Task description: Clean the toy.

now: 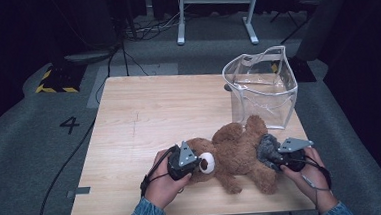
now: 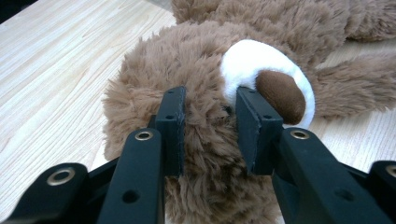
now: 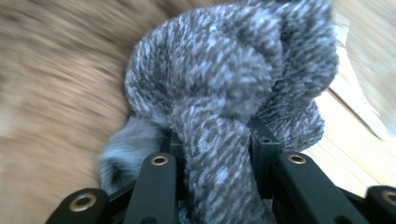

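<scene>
Currently the teddy bear (image 1: 239, 152) lies near the table's (image 1: 144, 115) front edge. Left tongs (image 2: 208, 128) pinch its head fur; right tongs (image 3: 212, 154) clamp a grey knit piece (image 3: 233, 79). Soft pile compresses, so either grip may slip when pulled.

brown teddy bear (image 1: 239, 152), grey-flecked knit (image 3: 233, 84)

Table left half (image 1: 139, 115) free (clear bag (image 1: 261, 88) blocks far right)
</scene>
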### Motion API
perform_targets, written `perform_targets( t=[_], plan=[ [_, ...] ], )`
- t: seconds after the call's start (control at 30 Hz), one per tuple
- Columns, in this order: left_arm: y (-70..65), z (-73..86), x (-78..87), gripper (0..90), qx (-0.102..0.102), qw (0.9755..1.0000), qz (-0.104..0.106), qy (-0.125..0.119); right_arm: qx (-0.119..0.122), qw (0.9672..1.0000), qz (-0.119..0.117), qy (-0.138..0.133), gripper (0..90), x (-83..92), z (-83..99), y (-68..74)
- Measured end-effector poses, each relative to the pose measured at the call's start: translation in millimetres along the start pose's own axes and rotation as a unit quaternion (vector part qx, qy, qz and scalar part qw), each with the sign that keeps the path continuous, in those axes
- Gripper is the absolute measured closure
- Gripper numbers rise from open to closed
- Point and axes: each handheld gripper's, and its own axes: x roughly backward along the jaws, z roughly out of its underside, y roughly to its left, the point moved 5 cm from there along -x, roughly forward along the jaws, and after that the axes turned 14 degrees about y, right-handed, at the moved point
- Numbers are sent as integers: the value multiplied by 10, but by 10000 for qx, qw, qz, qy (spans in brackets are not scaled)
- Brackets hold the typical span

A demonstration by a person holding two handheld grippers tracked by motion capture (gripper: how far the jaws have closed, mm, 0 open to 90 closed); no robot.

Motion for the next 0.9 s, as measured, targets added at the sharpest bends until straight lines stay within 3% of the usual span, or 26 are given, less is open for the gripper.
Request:
perform_targets(
  t=[0.1, 0.17, 0.27, 0.33, 0.43, 0.47, 0.57, 0.63, 0.73, 0.9],
  plan=[
    [-8, 0, -2, 646, -10, 10000, -17, -12, -335, 9980, 136, -518, 704, 286, 14, -181],
    [-12, 0, 0, 646, -7, 10000, -57, 8, -391, 9936, 172, -1049, 704, 554, -82, -227],
    [-11, -2, 2, 646, -23, 10000, -82, 4, -95, 9844, 154, -1751, 702, 871, -353, -150],
    [-16, 1, -1, 646, -25, 10000, -47, -1, 200, 9817, 173, -1885, 698, 914, -555, -63],
    [-20, 6, 0, 646, -45, 10000, -41, -21, 431, 9850, 51, -1671, 694, 671, -809, 45],
    [-21, 7, -1, 646, -66, 10000, -43, -46, 458, 9876, 25, -1502, 694, 542, -862, 55],
    [-13, 14, -2, 647, -76, 9999, -28, -94, 277, 9947, -7, -993, 698, 179, -910, -31],
    [-8, 15, -5, 648, -48, 9999, 0, -127, 101, 9968, -46, -786, 701, 74, -872, -109],
    [-10, 20, -1, 647, -52, 9999, 10, -127, -204, 9985, 202, -466, 704, -38, -723, -293],
    [-14, 9, 3, 646, -31, 9999, -21, -109, -520, 9975, 367, -301, 703, 16, -432, -507]
  ],
)
